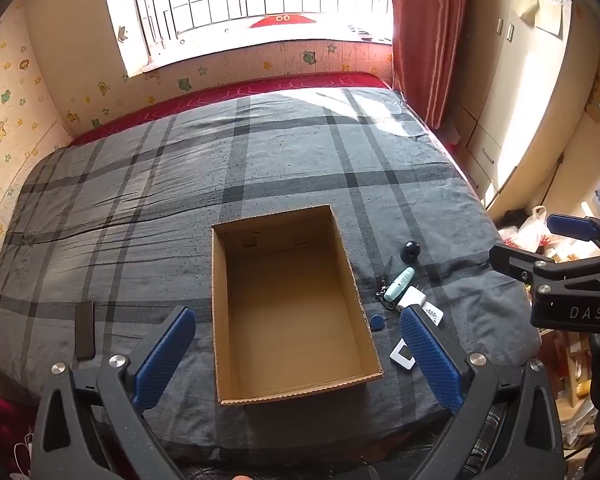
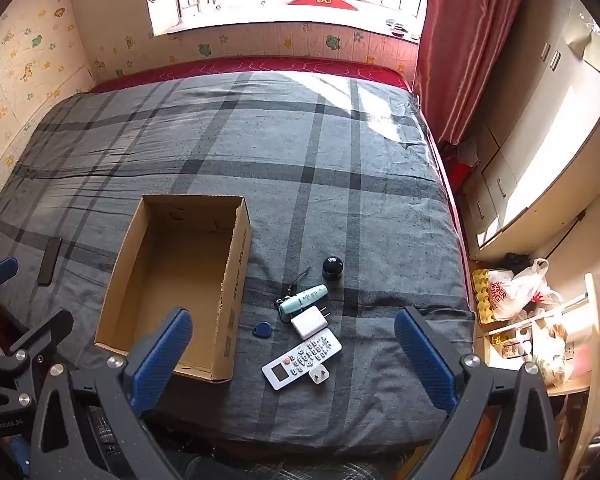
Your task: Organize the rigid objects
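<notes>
An open cardboard box [image 1: 284,304] [image 2: 180,276] lies on the grey plaid bed with nothing inside. To its right lie a dark ball-shaped object [image 2: 333,266], a mint green tube on a key ring [image 2: 306,298], a white charger [image 2: 310,322], a blue round tag [image 2: 262,329], a white remote [image 2: 302,358] and a small white plug [image 2: 320,376]. My left gripper [image 1: 296,354] hangs open above the box's near end. My right gripper [image 2: 292,354] is open above the remote, well clear of it. Nothing is between either pair of fingers.
A dark phone [image 1: 85,330] [image 2: 49,262] lies on the bed left of the box. Right of the bed are a cream wardrobe [image 2: 540,168], plastic bags [image 2: 516,288] and cluttered shelves [image 2: 548,340]. A red curtain [image 2: 460,40] hangs at the far right.
</notes>
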### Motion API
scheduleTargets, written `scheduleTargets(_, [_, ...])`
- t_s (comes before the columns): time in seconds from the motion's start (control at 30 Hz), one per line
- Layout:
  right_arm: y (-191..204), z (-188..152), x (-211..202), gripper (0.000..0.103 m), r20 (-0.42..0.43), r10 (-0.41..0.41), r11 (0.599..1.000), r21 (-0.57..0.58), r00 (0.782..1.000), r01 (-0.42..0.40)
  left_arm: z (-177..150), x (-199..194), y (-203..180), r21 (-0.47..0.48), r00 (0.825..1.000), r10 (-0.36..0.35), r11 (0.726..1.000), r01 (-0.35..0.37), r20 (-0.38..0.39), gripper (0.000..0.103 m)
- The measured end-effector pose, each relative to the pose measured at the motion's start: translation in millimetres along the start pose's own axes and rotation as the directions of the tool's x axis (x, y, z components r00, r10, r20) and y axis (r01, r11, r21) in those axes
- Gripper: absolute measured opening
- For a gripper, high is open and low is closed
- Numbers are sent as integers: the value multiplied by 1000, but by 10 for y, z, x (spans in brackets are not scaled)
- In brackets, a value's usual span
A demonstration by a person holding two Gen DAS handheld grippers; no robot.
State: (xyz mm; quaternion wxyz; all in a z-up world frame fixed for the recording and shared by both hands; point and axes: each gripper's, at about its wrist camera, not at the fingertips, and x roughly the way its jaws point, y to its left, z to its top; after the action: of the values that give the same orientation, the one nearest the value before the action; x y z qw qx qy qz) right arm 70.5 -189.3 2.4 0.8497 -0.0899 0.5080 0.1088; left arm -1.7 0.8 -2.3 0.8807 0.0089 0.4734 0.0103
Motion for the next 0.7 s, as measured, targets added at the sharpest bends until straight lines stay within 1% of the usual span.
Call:
scheduleTargets(0.27, [-29,-1,7,103,-1,-2,1000,11,1000,2,2,-33,11,-3,1000,4,1000,-4,11,103])
scheduleTargets(0.7, [-73,-45,47,103,-8,-7,1000,21,1000,7,6,-11,42,-11,1000,-2,1000,2,-4,103])
